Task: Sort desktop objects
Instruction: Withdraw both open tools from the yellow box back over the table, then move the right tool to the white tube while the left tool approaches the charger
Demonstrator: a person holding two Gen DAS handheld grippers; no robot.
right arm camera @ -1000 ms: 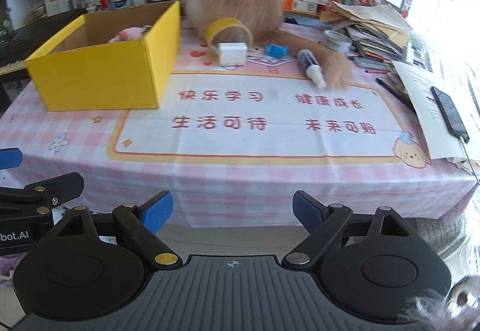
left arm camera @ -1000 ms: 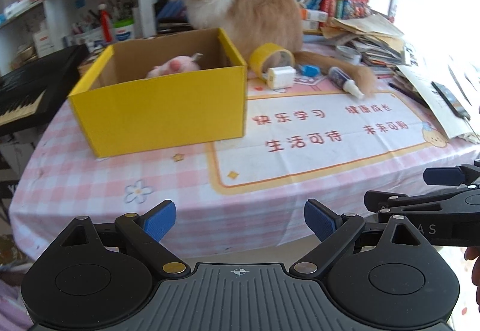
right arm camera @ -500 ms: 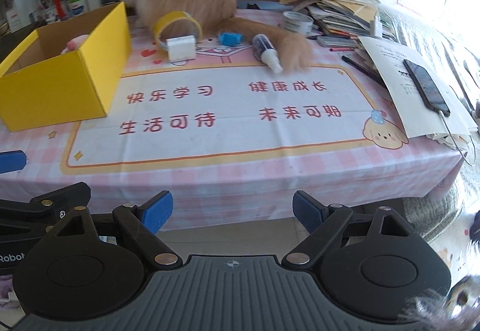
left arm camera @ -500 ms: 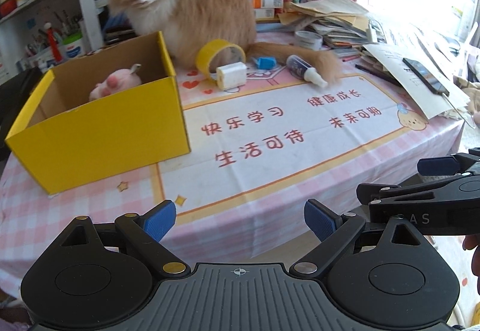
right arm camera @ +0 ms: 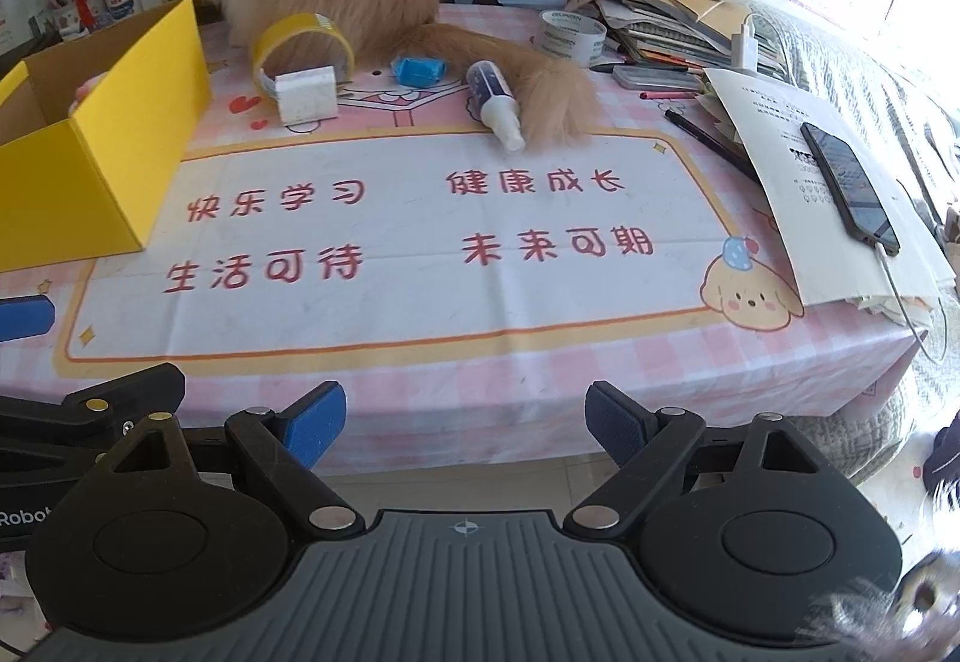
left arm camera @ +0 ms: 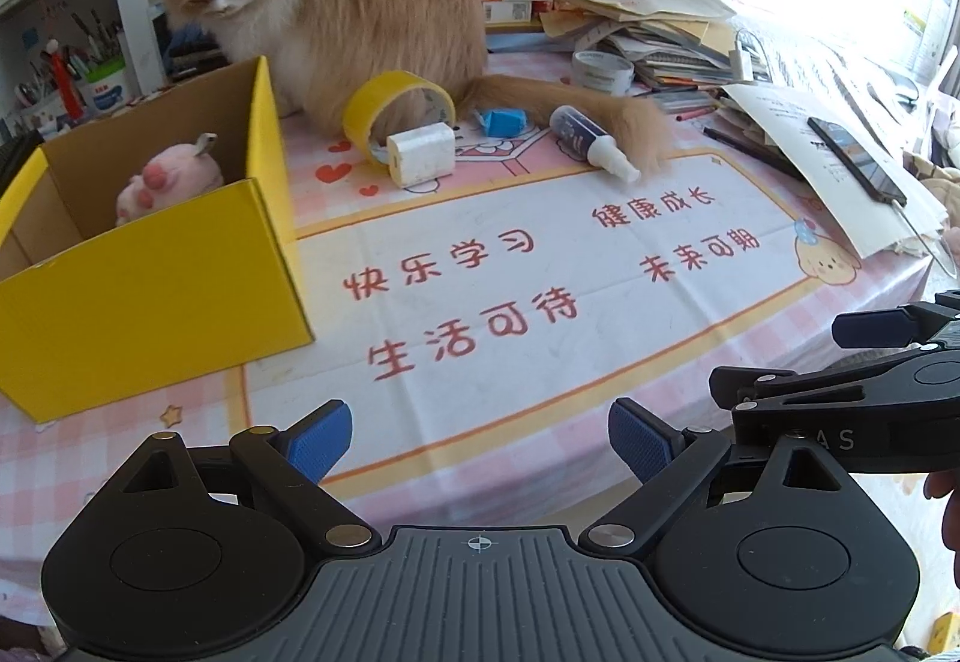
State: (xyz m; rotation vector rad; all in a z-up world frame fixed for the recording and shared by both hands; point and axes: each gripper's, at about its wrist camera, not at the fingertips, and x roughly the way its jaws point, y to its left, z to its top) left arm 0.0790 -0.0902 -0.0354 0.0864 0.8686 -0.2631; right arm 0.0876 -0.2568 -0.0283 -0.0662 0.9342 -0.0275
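Note:
A yellow cardboard box (left arm camera: 150, 296) stands at the table's left with a pink plush toy (left arm camera: 168, 176) inside. Behind the printed mat lie a yellow tape roll (left arm camera: 396, 113), a white block (left arm camera: 420, 159), a small blue object (left arm camera: 501, 122) and a spray bottle (left arm camera: 591, 140). The same tape roll (right arm camera: 300, 44), white block (right arm camera: 306, 92), blue object (right arm camera: 417, 71) and bottle (right arm camera: 495, 104) show in the right wrist view. My left gripper (left arm camera: 480, 443) and right gripper (right arm camera: 465, 425) hover open and empty over the table's near edge.
An orange cat (left arm camera: 336, 2) sits behind the objects, its tail (left arm camera: 588, 107) touching the bottle. A phone (right arm camera: 849, 185) rests on papers at the right. A grey tape roll (right arm camera: 570, 35), pens and stacked books crowd the back right. Shelves stand behind.
Both grippers have moved closer to the table and rightward; the box has slid left in both views and the objects look larger. Jaws stay open.

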